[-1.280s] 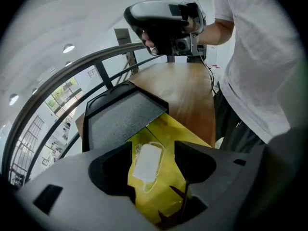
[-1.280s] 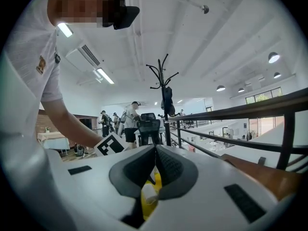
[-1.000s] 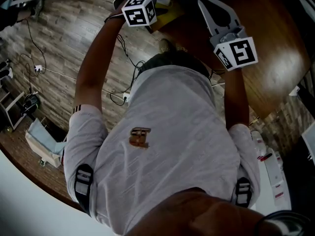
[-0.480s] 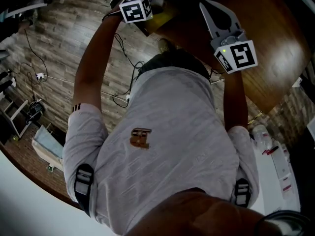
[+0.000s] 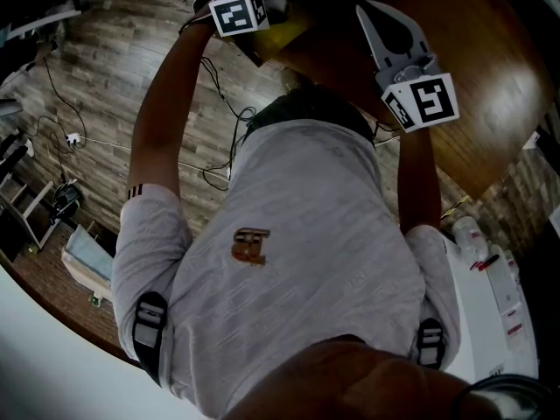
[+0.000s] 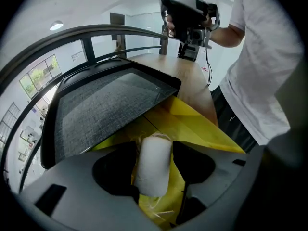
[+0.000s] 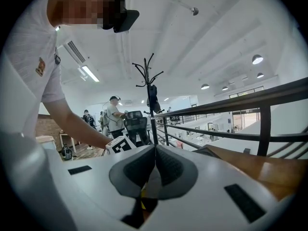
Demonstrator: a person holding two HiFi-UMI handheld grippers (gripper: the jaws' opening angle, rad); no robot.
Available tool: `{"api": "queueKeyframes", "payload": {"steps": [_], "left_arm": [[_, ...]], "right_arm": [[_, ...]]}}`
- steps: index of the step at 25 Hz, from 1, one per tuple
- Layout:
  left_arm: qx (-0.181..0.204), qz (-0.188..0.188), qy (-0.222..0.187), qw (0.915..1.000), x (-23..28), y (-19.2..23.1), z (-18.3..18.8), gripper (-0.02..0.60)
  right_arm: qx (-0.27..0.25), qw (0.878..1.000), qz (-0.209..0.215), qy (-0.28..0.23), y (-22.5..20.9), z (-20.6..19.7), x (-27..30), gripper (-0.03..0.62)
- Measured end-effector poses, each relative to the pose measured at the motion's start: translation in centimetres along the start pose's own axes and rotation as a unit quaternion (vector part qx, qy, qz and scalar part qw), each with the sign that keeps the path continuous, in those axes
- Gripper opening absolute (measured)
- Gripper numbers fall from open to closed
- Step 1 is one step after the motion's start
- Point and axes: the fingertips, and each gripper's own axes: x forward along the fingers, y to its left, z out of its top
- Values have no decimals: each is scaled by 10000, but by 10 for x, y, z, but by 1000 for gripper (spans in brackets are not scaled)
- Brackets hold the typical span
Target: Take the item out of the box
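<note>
In the left gripper view a white cylindrical item [image 6: 153,165] sits between the two dark pads of my left gripper [image 6: 154,170], which is shut on it. Below it lies the open yellow box [image 6: 192,124] with some straw-like filler. A dark grey textured lid [image 6: 103,112] slants over the box at the left. In the head view the left gripper [image 5: 267,7] is at the top beside the yellow box [image 5: 293,26], and its jaws are mostly hidden behind its marker cube. My right gripper [image 5: 366,7] hovers over the wooden table [image 5: 472,68], shut and holding nothing [image 7: 155,150].
The person's torso in a white shirt [image 5: 297,261] fills the middle of the head view. Cables [image 5: 210,160] run over the wood floor at the left. A black railing [image 7: 231,107], a coat stand [image 7: 150,88] and people in the distance [image 7: 114,112] show in the right gripper view.
The left gripper's marker cube has shifted slightly up and to the left in the head view. The right gripper has hardly moved.
</note>
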Motion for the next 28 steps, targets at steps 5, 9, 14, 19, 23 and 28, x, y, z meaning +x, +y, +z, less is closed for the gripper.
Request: {"api": "queueKeyframes", "payload": {"steps": [5, 9, 14, 19, 23, 28], "left_arm": [[-62, -44, -53, 10000, 0, 0, 0, 243], [-79, -30, -93, 9999, -2, 0, -1, 221], [-54, 27, -66, 10000, -1, 0, -5, 215], [-165, 179, -229, 9994, -11, -1, -1, 215], [-339, 451, -618, 9965, -35, -5, 11, 215], [-598, 900, -1262, 9861, -66, -8, 29, 215]], "right_arm": [[21, 10000, 8, 13, -2, -2, 0, 31], [27, 10000, 43, 27, 1, -3, 3, 31], [17, 9999, 126, 35, 3, -6, 10, 32], [-19, 9996, 278, 31, 9, -5, 14, 31], [-85, 9990, 428, 8, 22, 1, 16, 31], [-149, 9982, 582, -41, 34, 6, 18, 31]]}}
